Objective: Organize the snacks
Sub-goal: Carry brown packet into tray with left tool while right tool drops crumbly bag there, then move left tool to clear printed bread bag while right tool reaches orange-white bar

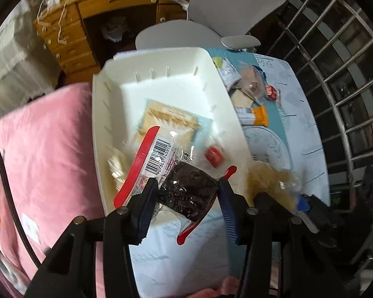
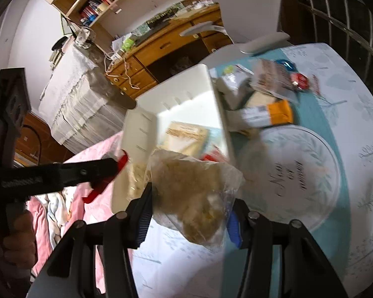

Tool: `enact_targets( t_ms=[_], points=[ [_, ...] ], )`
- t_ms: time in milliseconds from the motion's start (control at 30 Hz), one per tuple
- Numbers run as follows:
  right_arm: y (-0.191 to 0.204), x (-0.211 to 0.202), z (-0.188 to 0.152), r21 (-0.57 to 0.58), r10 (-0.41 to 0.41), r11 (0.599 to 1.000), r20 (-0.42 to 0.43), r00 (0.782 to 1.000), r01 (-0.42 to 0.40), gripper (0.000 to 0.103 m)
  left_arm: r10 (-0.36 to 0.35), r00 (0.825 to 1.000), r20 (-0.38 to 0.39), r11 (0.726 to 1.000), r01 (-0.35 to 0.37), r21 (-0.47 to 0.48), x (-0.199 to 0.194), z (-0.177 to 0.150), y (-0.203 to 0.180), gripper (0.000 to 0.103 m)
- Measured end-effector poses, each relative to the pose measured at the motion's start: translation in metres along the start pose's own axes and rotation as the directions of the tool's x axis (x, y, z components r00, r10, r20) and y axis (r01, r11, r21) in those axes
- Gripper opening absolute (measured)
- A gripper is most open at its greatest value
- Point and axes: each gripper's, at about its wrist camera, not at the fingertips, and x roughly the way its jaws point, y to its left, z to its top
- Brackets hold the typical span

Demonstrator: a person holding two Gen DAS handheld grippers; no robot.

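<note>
My left gripper (image 1: 187,186) is shut on a clear, red-edged packet (image 1: 159,152) with a barcode and a dark cake inside. It hangs over the near end of the white bin (image 1: 100,114). A wheat-printed cracker pack (image 1: 171,121), a small red sweet (image 1: 213,155) and a pale snack bag lie in the bin. My right gripper (image 2: 192,198) is shut on a clear bag of tan crumbly snack (image 2: 194,178), just right of the bin (image 2: 141,129). The left gripper (image 2: 109,171) shows at the left of the right wrist view, and the right gripper (image 1: 286,195) at the lower right of the left wrist view.
Loose snacks lie on the table right of the bin: an orange-and-white bar (image 2: 268,114), a clear bun packet (image 2: 271,77), a red sweet (image 2: 301,80). A round leaf-patterned mat (image 2: 298,173) lies nearer. A pink blanket (image 1: 49,149) is left, a grey chair (image 1: 211,24) and a wooden desk (image 1: 69,37) behind, window bars (image 1: 335,74) right.
</note>
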Motion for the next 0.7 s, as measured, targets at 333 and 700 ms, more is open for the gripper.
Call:
enact_targets(
  t_ms=[333,700],
  points=[
    [0.027,0.007,0.020,0.030,-0.016,0.999,0.082,0.997,0.013,0.054,0.025,1.000,-0.014,0.999,-0.024,0.031,0.013,0.032,0.042,0.050],
    [0.000,0.000,0.006,0.138,-0.095,0.987,0.048,0.994,0.088,0.063,-0.005,0.999,-0.051,0.999,0.007,0.041,0.017,0.029,0.037,0.070]
  ],
)
